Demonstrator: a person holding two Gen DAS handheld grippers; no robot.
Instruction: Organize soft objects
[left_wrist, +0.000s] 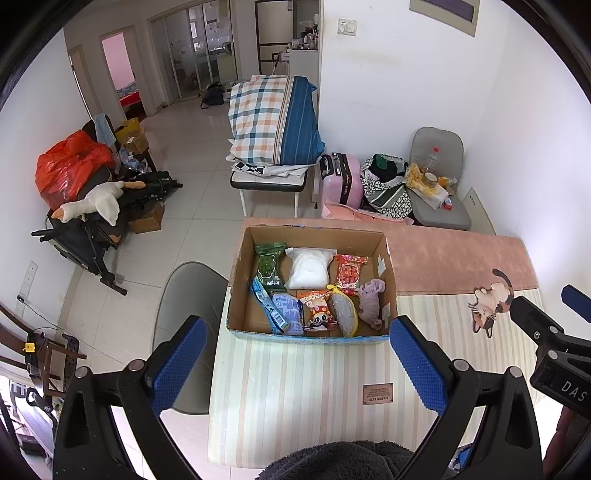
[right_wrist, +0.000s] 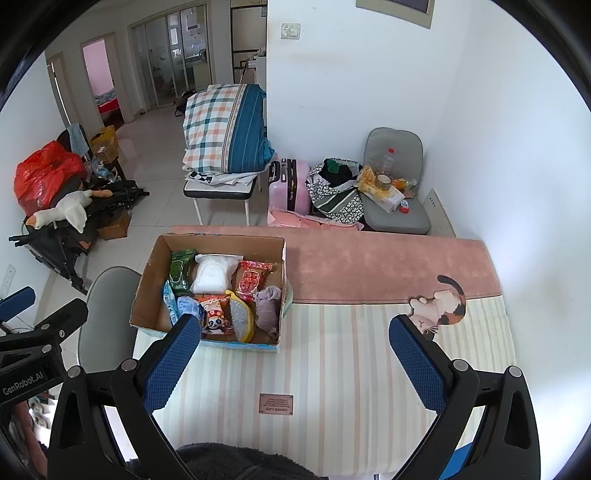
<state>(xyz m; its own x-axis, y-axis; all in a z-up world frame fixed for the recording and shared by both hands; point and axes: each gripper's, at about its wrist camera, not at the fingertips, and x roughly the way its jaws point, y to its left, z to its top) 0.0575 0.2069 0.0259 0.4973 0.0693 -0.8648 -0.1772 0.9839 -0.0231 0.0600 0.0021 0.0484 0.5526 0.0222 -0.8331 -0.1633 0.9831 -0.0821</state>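
I hold my left gripper (left_wrist: 297, 356) and right gripper (right_wrist: 295, 356) above the striped mat (right_wrist: 332, 350), fingers spread wide, nothing between them; the packets (left_wrist: 271, 266), the white bag (left_wrist: 307, 268) and the cloth (left_wrist: 371, 302) lie inside the cardboard box (left_wrist: 388, 266); the mat beside it is bare; this fits sorting finished or unpacking ahead; I cannot tell which.

Left hand-held gripper (left_wrist: 297, 363): jaws spread wide, empty. Right hand-held gripper (right_wrist: 295, 363): likewise wide apart, holding nothing, level beside the left.
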